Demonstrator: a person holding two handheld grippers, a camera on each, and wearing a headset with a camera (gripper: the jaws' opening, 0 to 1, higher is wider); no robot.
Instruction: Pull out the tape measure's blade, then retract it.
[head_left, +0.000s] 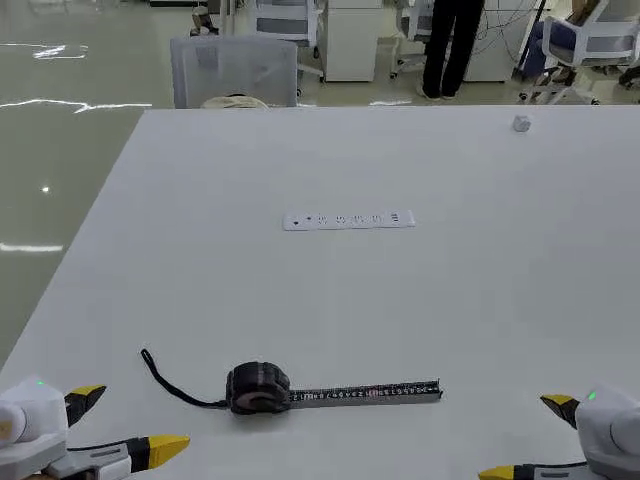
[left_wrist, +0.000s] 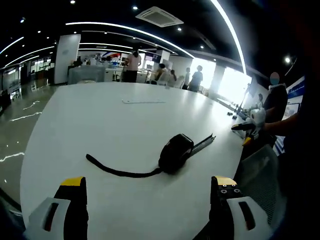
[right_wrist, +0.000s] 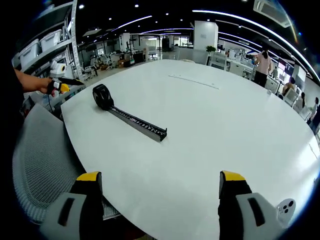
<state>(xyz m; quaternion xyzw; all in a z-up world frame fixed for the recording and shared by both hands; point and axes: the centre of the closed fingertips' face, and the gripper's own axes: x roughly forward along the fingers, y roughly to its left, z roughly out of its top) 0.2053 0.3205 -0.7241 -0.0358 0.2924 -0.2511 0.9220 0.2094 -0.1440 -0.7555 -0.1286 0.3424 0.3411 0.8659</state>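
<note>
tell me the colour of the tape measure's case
The case is black, clearest in the head view.

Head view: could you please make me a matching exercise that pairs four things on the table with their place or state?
Things:
1. tape measure case
2. blade
3. strap
4. power strip

Descriptions:
A. white, lying flat near the middle of the table
B. thin and black, trailing left of the case
C. dark and round, near the front edge
D. pulled out, lying flat to the right of the case

Pairs: 1-C, 2-D, 3-B, 4-A.
</note>
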